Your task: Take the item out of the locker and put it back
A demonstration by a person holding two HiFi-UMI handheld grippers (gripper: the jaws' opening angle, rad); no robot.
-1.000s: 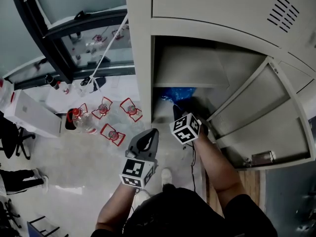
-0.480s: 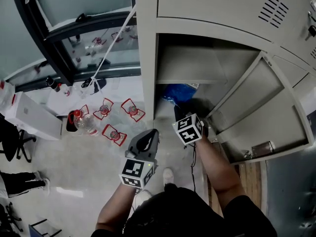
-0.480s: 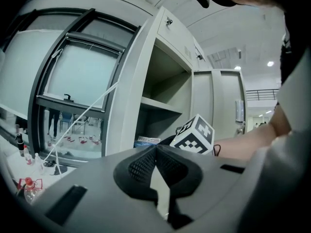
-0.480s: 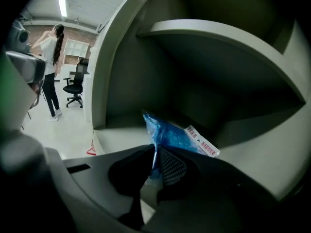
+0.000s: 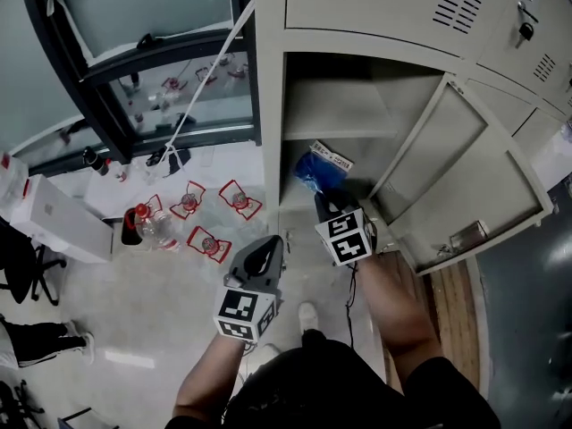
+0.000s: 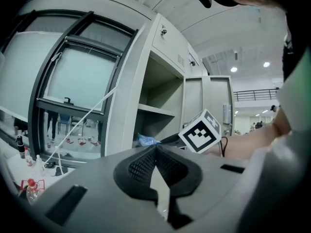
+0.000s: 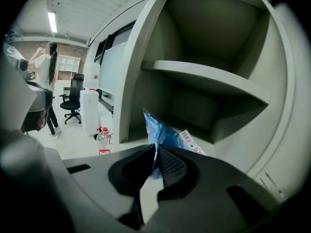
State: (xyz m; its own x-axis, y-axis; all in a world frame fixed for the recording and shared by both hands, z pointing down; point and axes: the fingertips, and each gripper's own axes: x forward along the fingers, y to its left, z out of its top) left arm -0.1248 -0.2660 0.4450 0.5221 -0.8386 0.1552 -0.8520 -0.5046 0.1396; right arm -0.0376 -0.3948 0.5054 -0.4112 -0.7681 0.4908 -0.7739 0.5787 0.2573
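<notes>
Only its own view shows the right gripper [image 7: 155, 152], jaws just closing, pinching the blue packet [image 7: 162, 132] below the shelf [image 7: 209, 84] at the locker [image 7: 140, 72] mouth, while the left gripper [image 6: 155, 147] hangs empty, jaws together; since a second ago the packet has come outward

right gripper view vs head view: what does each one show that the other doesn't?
Right gripper view only: the right gripper jaws, which have just been closing, pinching the edge of the blue bag; a person standing near an office chair.
Head view only: the left gripper; vent slots on the upper locker door.
Both: blue bag, locker shelf.
</notes>
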